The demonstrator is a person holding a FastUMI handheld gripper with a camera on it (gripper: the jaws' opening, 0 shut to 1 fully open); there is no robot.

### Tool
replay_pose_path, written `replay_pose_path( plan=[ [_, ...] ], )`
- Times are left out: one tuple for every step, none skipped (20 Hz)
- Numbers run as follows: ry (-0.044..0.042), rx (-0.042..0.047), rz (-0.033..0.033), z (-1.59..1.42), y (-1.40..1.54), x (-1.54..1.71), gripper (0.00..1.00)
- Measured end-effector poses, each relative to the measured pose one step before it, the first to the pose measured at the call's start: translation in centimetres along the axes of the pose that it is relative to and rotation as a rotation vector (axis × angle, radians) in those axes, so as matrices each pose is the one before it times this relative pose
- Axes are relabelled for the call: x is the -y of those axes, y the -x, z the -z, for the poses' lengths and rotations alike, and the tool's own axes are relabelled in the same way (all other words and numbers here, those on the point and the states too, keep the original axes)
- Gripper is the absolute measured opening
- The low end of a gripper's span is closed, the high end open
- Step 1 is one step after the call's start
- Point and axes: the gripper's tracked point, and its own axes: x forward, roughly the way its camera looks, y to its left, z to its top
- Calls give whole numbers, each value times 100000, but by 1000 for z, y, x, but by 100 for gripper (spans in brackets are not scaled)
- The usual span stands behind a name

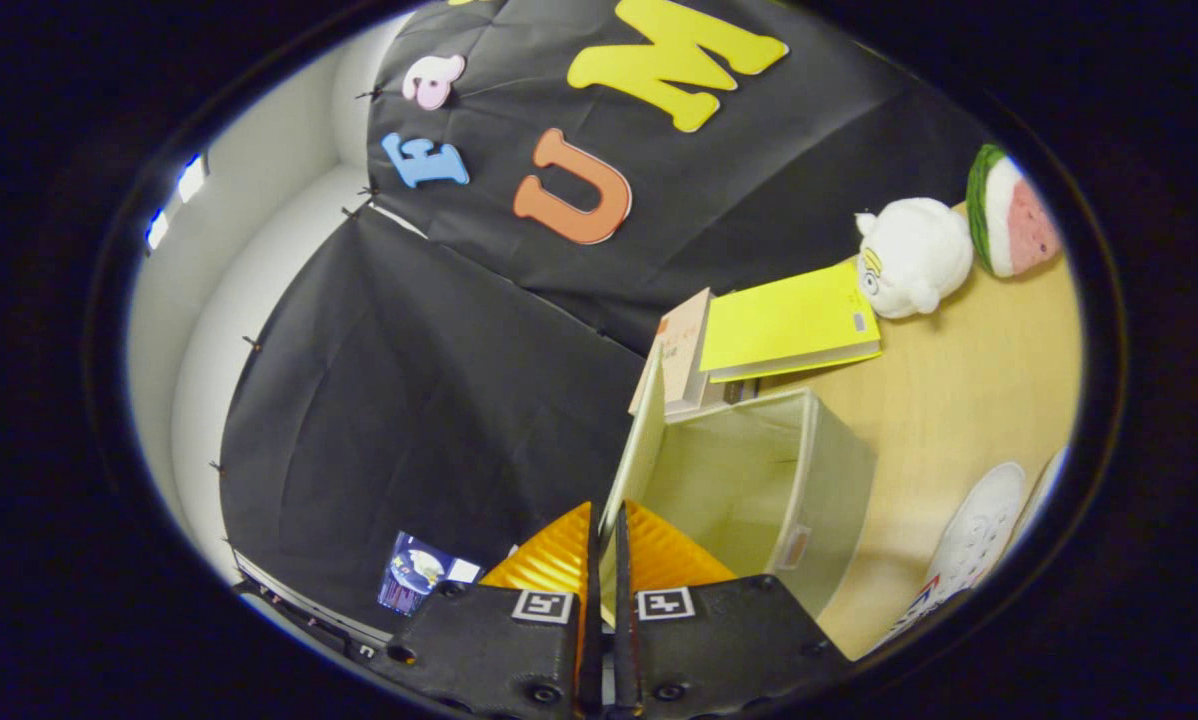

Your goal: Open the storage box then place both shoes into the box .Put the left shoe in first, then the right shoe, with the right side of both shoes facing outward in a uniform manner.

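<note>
A beige fabric storage box stands open on the wooden table, and its hollow inside is in sight with nothing in it. Its thin lid is swung up on edge and runs straight away from me. My gripper is shut on the lid's near edge, with one finger on each face of the lid. Beyond the box, on its far side from the lid, lies a white shoe on the table. The pale edge of a second shoe lies just past it.
A yellow book and a tan book lie against the box's far end. Farther along the table sit a white plush toy and a watermelon-slice toy. The black cloth wall hangs close on the lid's side.
</note>
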Motion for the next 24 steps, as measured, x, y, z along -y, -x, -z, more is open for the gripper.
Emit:
replay_pose_path(
  plan=[
    [901,-202,-52,-59,-516,-1162,10],
    [1514,175,218,6,-583,-1215,10],
    [1397,40,321,-76,-706,-1022,10],
    [513,12,160,-8,-678,-902,10],
    [450,-355,-241,-125,-876,-1027,11],
    [382,-400,297,67,-973,-771,12],
    [395,-48,233,-102,-1014,-636,13],
    [227,-407,88,-36,-1198,-736,16],
    [-237,-847,-364,25,-1087,-704,16],
    [-170,-417,-398,5,-1068,-731,17],
    [35,-630,594,54,-1136,-390,17],
    [293,-471,1643,93,-1190,-146,19],
    [724,-861,1345,8,-1260,-120,25],
    [1063,-2287,2110,247,-1338,16,42],
    [1648,-1637,2797,350,-1154,257,59],
    [1760,-1685,2428,535,-690,281,76],
    [510,-416,3055,188,-333,511,94],
    [340,-105,1307,367,-531,210,100],
    [-352,-16,1074,96,72,355,100],
    [-689,302,439,87,81,451,100],
    [-649,-134,930,93,89,647,100],
    [-173,397,474,75,400,720,100],
    [-190,260,1654,7,364,925,100],
    [-571,654,905,69,494,905,100]
  ],
)
